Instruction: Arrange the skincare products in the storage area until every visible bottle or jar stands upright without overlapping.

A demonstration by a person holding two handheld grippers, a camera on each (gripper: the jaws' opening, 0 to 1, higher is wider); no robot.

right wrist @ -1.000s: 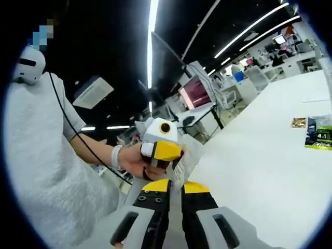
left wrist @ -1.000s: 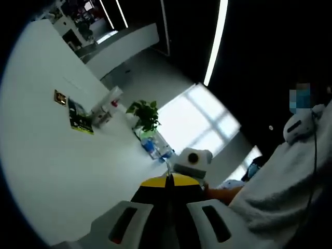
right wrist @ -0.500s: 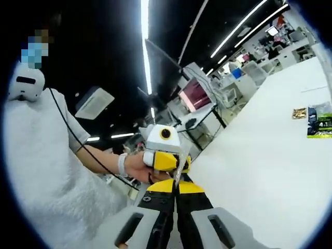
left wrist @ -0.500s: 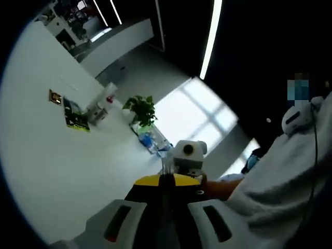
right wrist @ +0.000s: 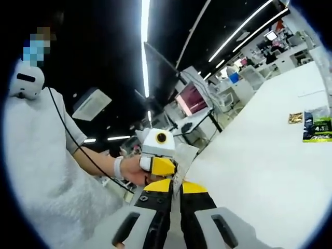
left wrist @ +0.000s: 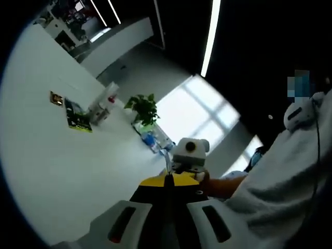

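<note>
Since the earlier frames both cameras have shifted only slightly; the two hand-held grippers remain raised nose to nose above the bench, and the things on the bench have not changed place. Left gripper view: the left hand-held gripper [left wrist: 167,179] has its jaws closed together with nothing visible between them. The right hand-held gripper [left wrist: 188,160] faces it just beyond the tips. Far across the white bench [left wrist: 46,171], the bottles [left wrist: 104,106] stand as a small pale cluster near the far edge, beside a green packet [left wrist: 77,118] and a plant [left wrist: 143,110], well apart from the jaws. Judgement: such bottles are probably light, rigid plastic with smooth, slippery walls; grip across the body below the cap, with moderate force, to avoid tipping. Right gripper view: the right hand-held gripper [right wrist: 175,185] shows a narrow slit between its jaws, nothing held. The left hand-held gripper [right wrist: 158,158] sits just ahead, held in a hand [right wrist: 132,170]. The packet [right wrist: 316,129] lies far off on the bench [right wrist: 259,155].
</note>
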